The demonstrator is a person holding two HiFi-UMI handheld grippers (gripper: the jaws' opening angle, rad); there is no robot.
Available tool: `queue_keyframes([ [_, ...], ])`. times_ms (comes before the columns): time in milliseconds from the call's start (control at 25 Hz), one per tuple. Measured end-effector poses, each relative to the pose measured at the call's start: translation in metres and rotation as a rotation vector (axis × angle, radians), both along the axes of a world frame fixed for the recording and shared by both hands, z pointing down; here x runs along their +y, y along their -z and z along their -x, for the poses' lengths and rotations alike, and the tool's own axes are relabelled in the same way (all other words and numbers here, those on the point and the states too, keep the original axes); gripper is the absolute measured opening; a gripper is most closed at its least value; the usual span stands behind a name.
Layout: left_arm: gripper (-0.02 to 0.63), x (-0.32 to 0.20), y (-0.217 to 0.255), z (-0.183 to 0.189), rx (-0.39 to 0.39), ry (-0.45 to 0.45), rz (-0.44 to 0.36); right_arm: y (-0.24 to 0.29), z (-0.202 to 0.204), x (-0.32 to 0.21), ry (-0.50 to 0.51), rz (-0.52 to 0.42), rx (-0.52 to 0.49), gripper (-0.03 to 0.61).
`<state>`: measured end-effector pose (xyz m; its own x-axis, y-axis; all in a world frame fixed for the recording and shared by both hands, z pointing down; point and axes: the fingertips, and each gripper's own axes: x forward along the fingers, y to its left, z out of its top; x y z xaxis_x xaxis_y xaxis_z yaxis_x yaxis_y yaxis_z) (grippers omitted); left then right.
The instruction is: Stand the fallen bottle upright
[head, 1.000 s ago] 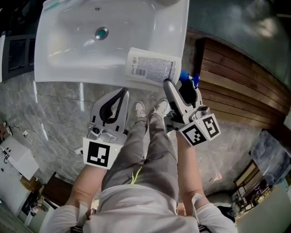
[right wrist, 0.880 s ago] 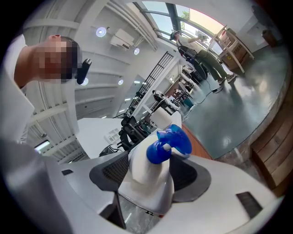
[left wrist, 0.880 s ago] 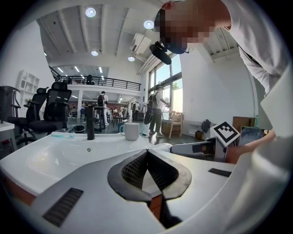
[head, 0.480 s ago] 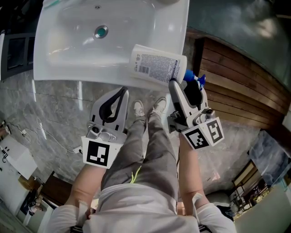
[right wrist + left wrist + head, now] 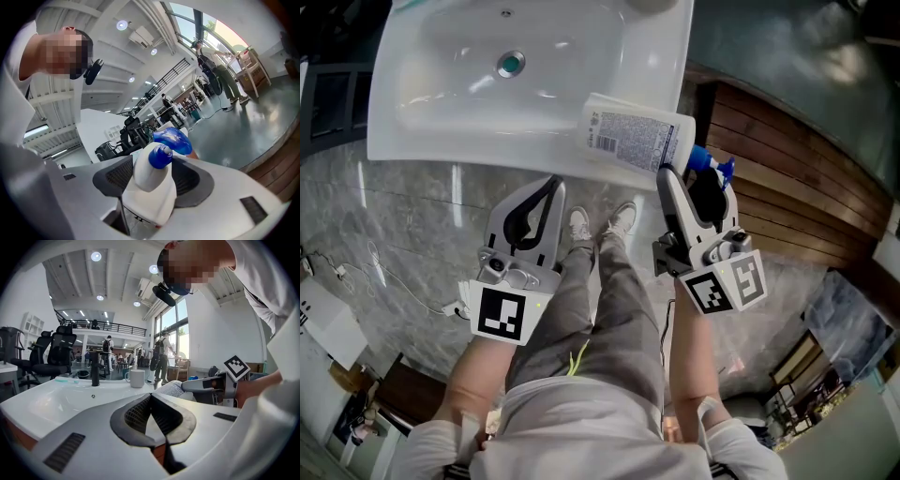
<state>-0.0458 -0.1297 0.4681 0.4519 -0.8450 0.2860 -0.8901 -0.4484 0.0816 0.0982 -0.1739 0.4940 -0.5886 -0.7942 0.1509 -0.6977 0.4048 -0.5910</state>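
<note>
Head view showed the white bottle [image 5: 633, 141] on its side over the front right corner of the sink [image 5: 422, 141], label up, its blue cap [image 5: 713, 169] jutting past the rim; whether it rested on the rim could not be told. The right tool [image 5: 692, 178] was clenched on the bottle's shoulder just below that cap, and the right gripper view showed both pads pressing the white plastic. The left tool [image 5: 553, 187] hung apart, nearer the person, its jaws pressed together on nothing. The bottle looked like smooth, thin-walled plastic, likely slippery and squeezable along the body. The stiffer shoulder seemed the sound place to hold, though the long body might pivot between the pads once tipped upright.
</note>
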Motion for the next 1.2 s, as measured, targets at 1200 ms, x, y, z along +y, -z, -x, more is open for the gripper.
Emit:
queue_keyframes([
  [1200, 0.015, -0.01, 0.018, 0.037, 0.061, 0.026, -0.034, 0.058, 0.016, -0.007, -0.009, -0.119, 0.325, 0.272],
])
